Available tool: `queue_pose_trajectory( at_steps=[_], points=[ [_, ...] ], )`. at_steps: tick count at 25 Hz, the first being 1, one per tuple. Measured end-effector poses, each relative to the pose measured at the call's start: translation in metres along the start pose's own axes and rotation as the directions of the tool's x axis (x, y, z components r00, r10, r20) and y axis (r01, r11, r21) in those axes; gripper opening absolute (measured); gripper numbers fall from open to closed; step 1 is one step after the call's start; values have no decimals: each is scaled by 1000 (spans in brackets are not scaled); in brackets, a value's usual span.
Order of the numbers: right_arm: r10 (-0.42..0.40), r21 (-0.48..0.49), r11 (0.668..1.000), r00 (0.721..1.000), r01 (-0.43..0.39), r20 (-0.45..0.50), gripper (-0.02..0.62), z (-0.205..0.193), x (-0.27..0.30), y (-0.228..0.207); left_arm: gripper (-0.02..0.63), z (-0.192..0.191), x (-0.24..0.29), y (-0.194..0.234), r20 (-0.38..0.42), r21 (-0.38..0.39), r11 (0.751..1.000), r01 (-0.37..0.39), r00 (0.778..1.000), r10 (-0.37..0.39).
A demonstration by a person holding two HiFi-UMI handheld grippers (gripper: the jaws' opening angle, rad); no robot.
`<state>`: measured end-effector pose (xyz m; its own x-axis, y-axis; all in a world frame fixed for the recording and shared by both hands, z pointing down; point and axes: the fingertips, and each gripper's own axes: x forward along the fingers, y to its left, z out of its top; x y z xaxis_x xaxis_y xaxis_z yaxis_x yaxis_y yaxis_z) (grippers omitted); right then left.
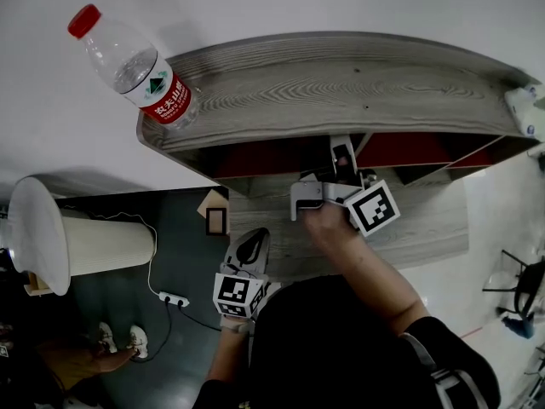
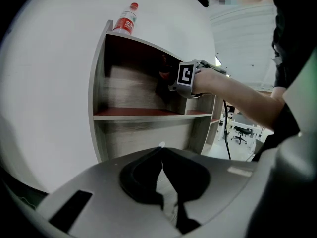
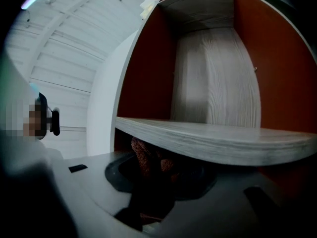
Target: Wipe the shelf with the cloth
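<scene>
The grey wood-grain shelf [image 1: 341, 83] with red inner panels stands against a white wall. My right gripper [image 1: 341, 158] reaches into the compartment under the top board, and the left gripper view shows it there too [image 2: 166, 83]. It is shut on a brown knitted cloth [image 3: 146, 157], which sits just below the edge of a shelf board [image 3: 213, 140]. That board hides the top of the cloth. My left gripper [image 1: 249, 247] hangs back below the shelf front, its jaws [image 2: 161, 150] shut with nothing between them.
A clear water bottle [image 1: 136, 66] with a red cap stands on the shelf top at its left end. On the dark floor to the left are a white cylinder [image 1: 68, 245], a power strip [image 1: 174, 299] and someone's shoes [image 1: 119, 339]. An office chair [image 1: 519, 296] is at the right.
</scene>
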<state>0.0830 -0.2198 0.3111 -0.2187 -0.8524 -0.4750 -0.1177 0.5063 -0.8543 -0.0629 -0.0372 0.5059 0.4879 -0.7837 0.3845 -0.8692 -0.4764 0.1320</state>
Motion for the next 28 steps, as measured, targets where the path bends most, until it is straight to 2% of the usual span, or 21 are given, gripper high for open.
queue_pose_trajectory(
  at_steps=[12,17,28],
  points=[
    [-126,-20,992,992,126,20,137,1,14,-43,9,-2,-1,10,-1,-10,1000,-17,1000,17],
    [-252,69,966,968,251,4,137,-7,2,-79,9,-2,-1,8,-1,-10,1000,-14,1000,14],
    [-369,126,922,929,367,-10,135,-17,-31,-110,9,-6,-11,11,-1,-18,999,-35,999,35]
  ],
)
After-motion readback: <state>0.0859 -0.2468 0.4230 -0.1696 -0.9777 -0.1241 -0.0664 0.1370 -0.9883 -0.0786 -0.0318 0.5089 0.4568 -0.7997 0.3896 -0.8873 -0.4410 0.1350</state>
